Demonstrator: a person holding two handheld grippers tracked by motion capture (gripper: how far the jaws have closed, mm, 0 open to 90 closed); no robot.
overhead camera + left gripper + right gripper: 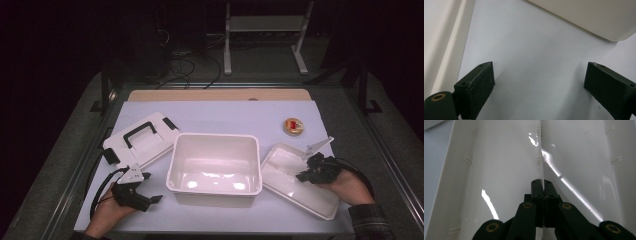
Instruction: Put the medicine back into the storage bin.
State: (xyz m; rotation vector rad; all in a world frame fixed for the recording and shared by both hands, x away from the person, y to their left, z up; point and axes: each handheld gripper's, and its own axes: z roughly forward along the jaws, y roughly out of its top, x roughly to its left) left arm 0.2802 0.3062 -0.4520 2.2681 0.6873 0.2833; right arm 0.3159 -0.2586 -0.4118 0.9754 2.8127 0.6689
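Dim surroundings, glare on white plastic

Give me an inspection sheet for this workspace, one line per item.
Surface: pale sheet over a wooden table.
Job's things: shallow white tray, centre divider pinched in the right gripper.
Clutter: empty white bin; lid with black handle; small round item, red centre.
Grippers: left gripper jaws open over bare sheet; right jaws shut on the divider.
Cables: black, trailing from both grippers; more on the floor beyond.
Surroundings: dark room, white frame behind the table.
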